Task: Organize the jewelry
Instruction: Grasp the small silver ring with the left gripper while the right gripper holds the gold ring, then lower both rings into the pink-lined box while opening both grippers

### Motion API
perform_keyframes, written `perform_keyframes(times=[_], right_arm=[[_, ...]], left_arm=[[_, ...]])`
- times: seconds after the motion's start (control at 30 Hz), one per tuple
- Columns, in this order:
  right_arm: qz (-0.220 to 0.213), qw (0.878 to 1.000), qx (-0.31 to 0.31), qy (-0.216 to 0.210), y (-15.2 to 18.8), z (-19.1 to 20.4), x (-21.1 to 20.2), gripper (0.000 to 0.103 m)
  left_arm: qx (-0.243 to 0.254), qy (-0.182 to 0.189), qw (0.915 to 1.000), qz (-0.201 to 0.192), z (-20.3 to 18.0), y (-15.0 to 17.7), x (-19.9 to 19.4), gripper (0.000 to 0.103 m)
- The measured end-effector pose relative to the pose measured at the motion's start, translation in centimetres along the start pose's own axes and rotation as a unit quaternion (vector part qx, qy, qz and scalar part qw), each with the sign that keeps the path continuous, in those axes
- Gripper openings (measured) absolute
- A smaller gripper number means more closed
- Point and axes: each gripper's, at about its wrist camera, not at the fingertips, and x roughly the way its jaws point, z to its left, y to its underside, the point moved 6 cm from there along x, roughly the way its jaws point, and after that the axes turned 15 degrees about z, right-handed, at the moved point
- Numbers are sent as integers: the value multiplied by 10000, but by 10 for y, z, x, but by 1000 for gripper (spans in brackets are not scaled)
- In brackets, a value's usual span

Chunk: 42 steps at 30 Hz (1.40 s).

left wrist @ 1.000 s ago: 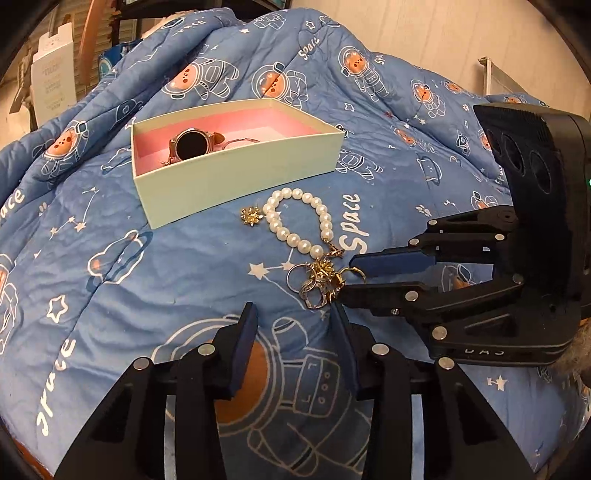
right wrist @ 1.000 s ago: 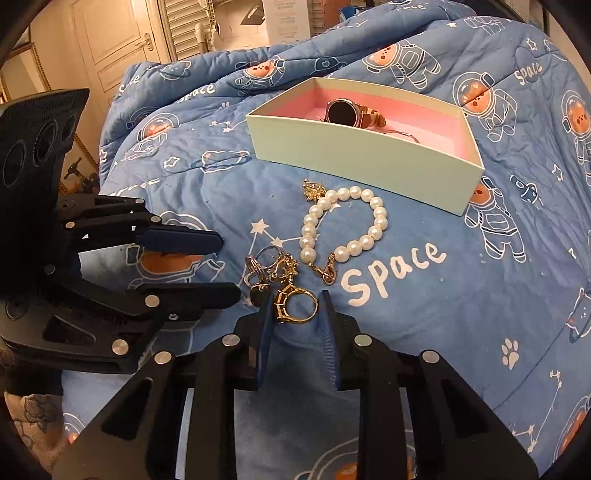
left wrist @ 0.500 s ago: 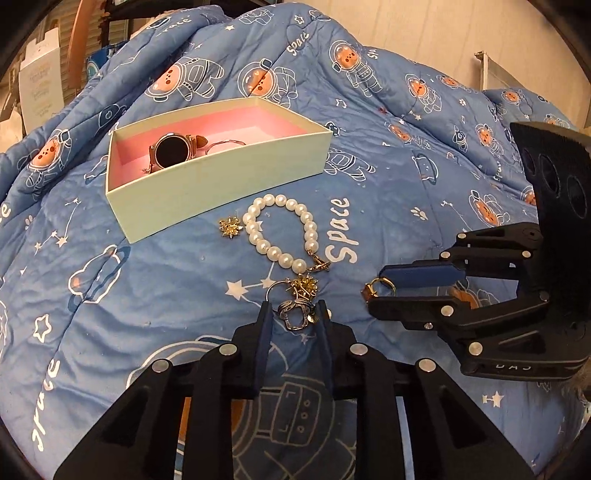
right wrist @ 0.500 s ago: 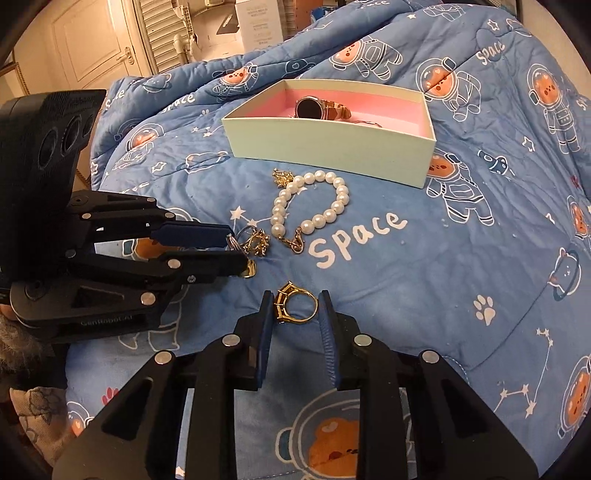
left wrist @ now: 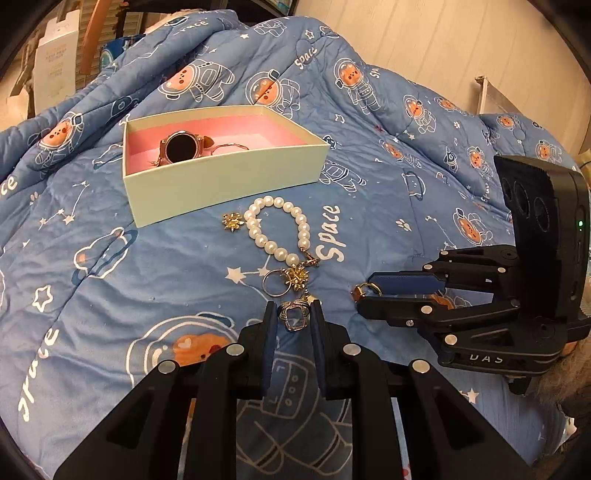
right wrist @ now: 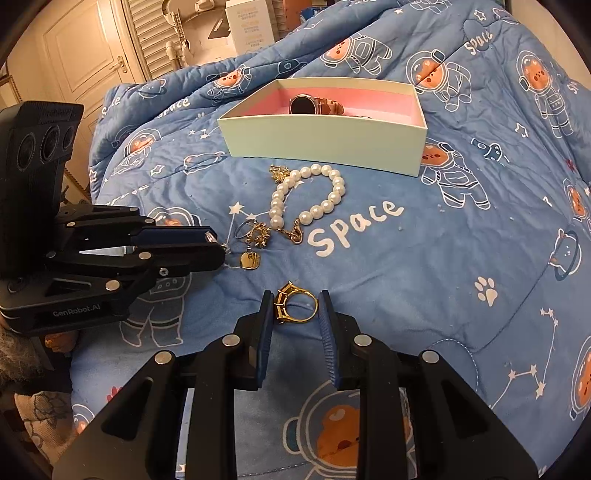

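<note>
A pale green box [left wrist: 229,192] with pink lining holds a round watch [left wrist: 181,147] and a thin bangle [left wrist: 229,147]; the box also shows in the right wrist view [right wrist: 325,144]. On the blue quilt lie a pearl bracelet [left wrist: 277,232], a gold star charm [left wrist: 232,221], and a plain ring with a gold flower piece [left wrist: 288,278]. My left gripper [left wrist: 292,317] is shut on a silver stone ring [left wrist: 293,317]. My right gripper [right wrist: 295,308] is shut on a gold ring [right wrist: 295,306], held just above the quilt, right of the left gripper.
The quilt [right wrist: 443,258] is soft and rumpled, rising behind the box. A gold heart charm [right wrist: 250,261] lies beside the left gripper's tips. A door [right wrist: 85,55] and white cartons [right wrist: 251,26] stand beyond the bed.
My left gripper closed on the silver ring from the tangle. My right gripper carried the gold ring back and away from the pile.
</note>
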Motion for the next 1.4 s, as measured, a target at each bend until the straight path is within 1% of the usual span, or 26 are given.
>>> perform_keyframes(times=[0.23,0.5,0.73,0.83,1.0,1.1,1.2,1.27,1.33,1.4], right_arm=[[-34,10000,-72,-38,-2,7,-4,25],[-130,9994,-262,-192,-22,17,-20,25],[-215,9988,-391,-214,-56,14,-37,25],[-238,9983,-483,-199,-73,13,-42,25],[-202,9978,-631,42,-106,4,-45,25],[-140,9981,-592,60,-128,-6,-45,25],[51,9987,-508,34,-149,-18,-35,25],[174,9987,-457,124,-161,-25,-27,25],[308,9983,-462,192,-172,-30,-17,25],[459,9978,-448,154,-179,-34,-6,25]], left_arm=[[-151,-10,9999,-75,11,10,-14,17],[-122,-70,9998,-148,16,3,-26,17],[-23,-101,9997,-213,22,-27,-39,17],[22,-115,9998,-171,27,-43,-41,17],[43,-139,9998,-131,38,-78,-48,17],[33,-207,9998,-37,48,-101,-49,17],[51,-322,9992,220,60,-121,-37,17],[7,-277,9985,472,66,-130,-25,17],[-49,-274,9977,616,73,-138,-15,17],[-75,-230,9964,818,77,-144,-3,17]])
